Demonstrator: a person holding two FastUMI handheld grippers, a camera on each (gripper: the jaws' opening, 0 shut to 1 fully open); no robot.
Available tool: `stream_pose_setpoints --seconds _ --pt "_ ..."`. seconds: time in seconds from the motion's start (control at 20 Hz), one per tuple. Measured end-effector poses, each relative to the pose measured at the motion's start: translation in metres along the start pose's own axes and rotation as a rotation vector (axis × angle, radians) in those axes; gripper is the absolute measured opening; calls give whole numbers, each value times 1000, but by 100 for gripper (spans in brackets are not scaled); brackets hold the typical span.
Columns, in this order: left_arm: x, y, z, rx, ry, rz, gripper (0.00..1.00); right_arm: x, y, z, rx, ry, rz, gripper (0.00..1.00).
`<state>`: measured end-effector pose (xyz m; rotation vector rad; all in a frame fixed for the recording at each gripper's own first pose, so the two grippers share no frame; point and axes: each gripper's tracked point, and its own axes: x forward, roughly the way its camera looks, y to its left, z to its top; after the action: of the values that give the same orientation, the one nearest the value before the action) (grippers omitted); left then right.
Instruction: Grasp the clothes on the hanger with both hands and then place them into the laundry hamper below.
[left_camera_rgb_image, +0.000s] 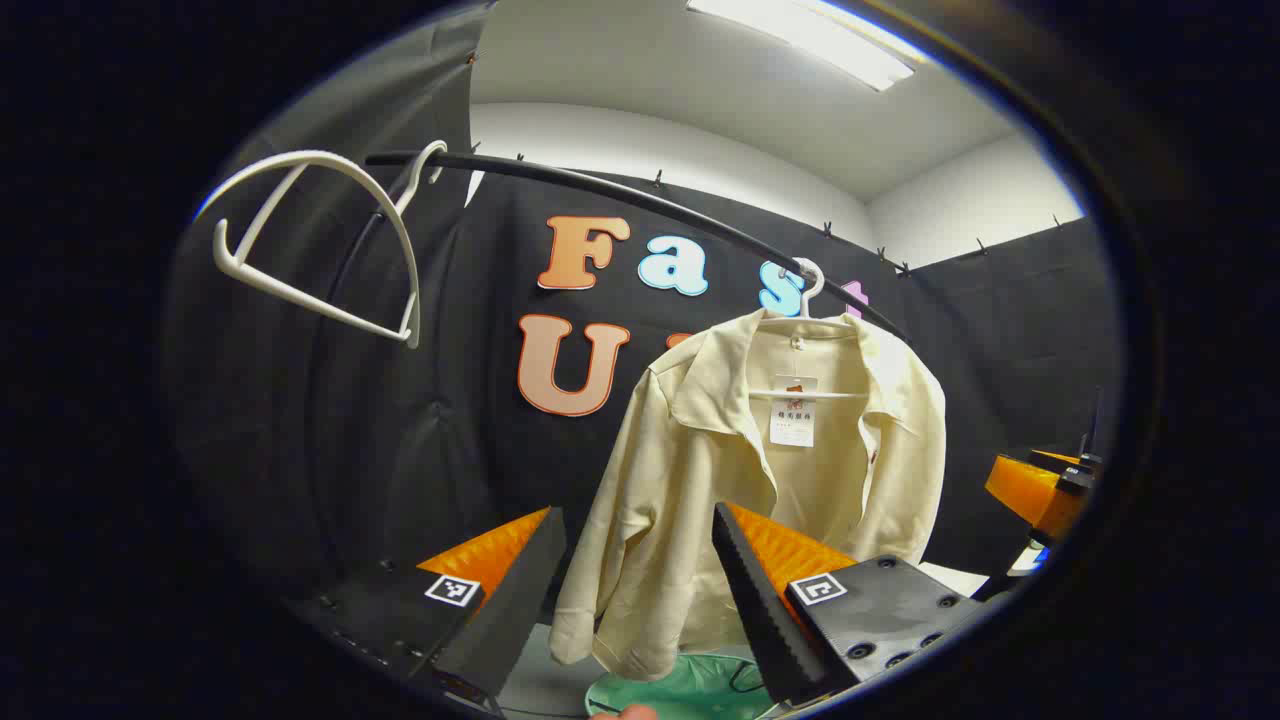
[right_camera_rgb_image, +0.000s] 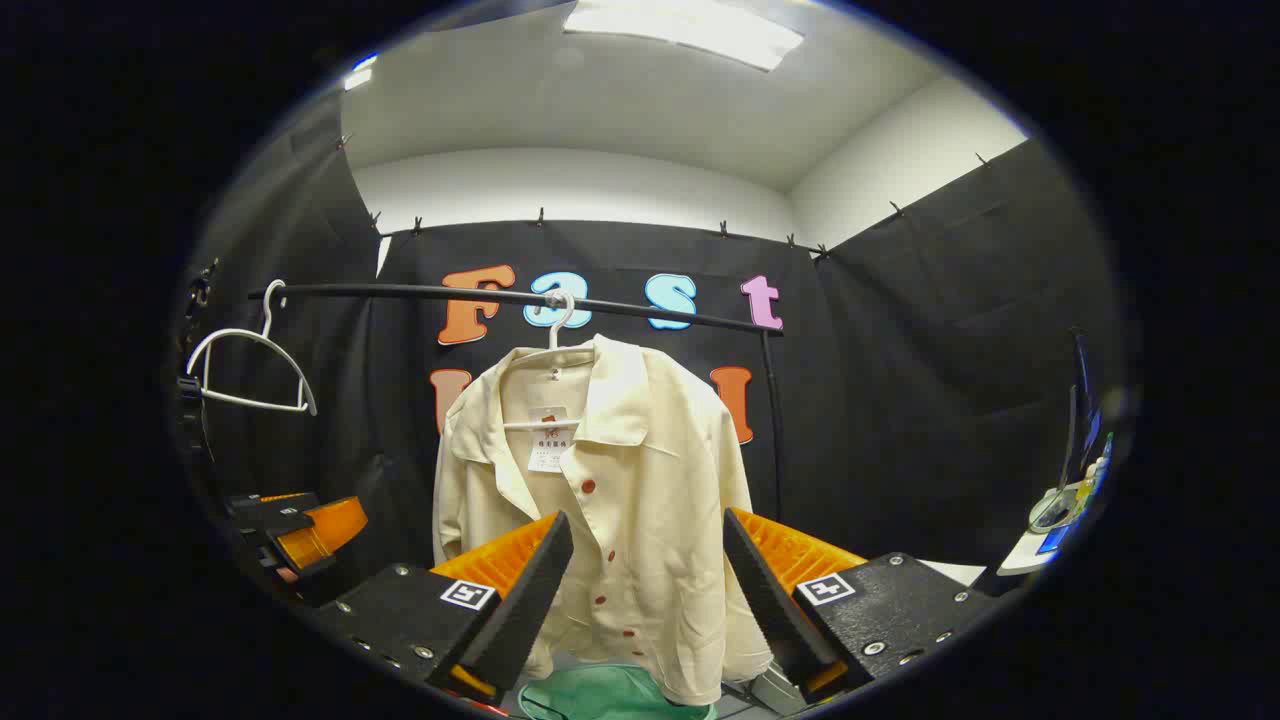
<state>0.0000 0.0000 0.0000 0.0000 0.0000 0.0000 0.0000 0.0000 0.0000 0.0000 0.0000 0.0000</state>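
Observation:
A cream button-up shirt (left_camera_rgb_image: 760, 480) (right_camera_rgb_image: 610, 520) hangs on a white hanger (left_camera_rgb_image: 805, 300) (right_camera_rgb_image: 555, 320) from a black rail (left_camera_rgb_image: 640, 205) (right_camera_rgb_image: 500, 294). Below it sits a green laundry hamper (left_camera_rgb_image: 690, 690) (right_camera_rgb_image: 600, 695). My left gripper (left_camera_rgb_image: 640, 590) is open, short of the shirt, framing its left sleeve and front. My right gripper (right_camera_rgb_image: 648, 590) is also open, apart from the shirt, framing its lower front. The right gripper (left_camera_rgb_image: 1040, 490) shows at the far right of the left gripper view, and the left gripper (right_camera_rgb_image: 300, 530) at the lower left of the right gripper view.
An empty white hanger (left_camera_rgb_image: 320, 250) (right_camera_rgb_image: 250, 375) hangs at the rail's left end. A vertical rail post (right_camera_rgb_image: 772, 420) stands right of the shirt. A small table with bottles and other items (right_camera_rgb_image: 1060, 510) is at the far right.

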Motion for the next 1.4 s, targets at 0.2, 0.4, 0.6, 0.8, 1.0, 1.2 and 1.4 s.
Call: stream_pose_setpoints --seconds 0.2,0.4,0.6,0.8,1.0,1.2,1.4 --pt "1 -5 0 0 -4 -1 96 1 -5 -9 20 19 0 94" --pt "7 -5 -7 -10 17 2 96 3 -6 -10 25 19 -4 94" --pt "17 -4 -8 -7 15 4 96 6 0 -9 12 5 -6 94" --pt "18 -3 0 -5 -7 -2 96 5 9 -8 4 -1 -1 94" --pt "16 0 -1 -7 -4 -7 96 3 11 -4 -10 -11 -6 94" --pt "17 5 -4 1 1 8 96 6 16 -9 -6 -4 2 94" --pt "16 12 -3 26 3 19 96 33 23 -17 -40 26 -4 94"
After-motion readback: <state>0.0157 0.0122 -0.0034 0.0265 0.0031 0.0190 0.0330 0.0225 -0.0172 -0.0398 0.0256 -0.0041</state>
